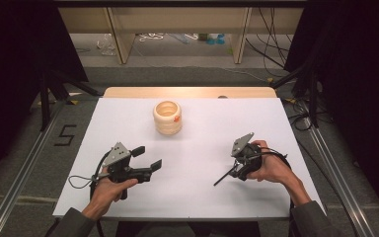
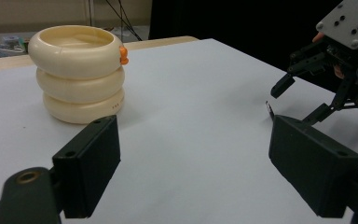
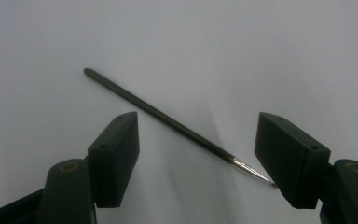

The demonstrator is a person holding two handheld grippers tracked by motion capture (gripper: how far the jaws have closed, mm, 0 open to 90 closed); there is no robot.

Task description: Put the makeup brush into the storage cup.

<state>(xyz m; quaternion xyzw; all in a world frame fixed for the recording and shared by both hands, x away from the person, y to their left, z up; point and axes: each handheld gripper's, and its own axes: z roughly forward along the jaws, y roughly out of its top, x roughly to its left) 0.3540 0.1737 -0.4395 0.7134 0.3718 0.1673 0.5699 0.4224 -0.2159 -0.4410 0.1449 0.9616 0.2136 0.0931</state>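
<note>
the right gripper [image 3: 196,154] is hovering low over the white table [image 1: 197,192], jaws spread wide, and the thin dark brush [image 3: 168,122] is lying flat on the sheet between them, not yet pinched. its silvery collar and fine tip are sitting right by one jaw's pad, though touching or just shy of it is hard to call from here. in the high view the brush [image 1: 224,177] is pointing out from under that gripper toward the table's middle.

it's looking light and stiff, a slick narrow rod that would likely roll or skid when nudged, so the mid-handle seems the place to grab, well off the delicate tip end.

the left gripper [image 1: 145,159] is waiting with jaws wide apart too, holding nothing. the cream ring cup [image 1: 168,117] is standing upright at the far centre, well apart from both. plenty of bare sheet is lying open in between, with the near edge close behind the hands.
</note>
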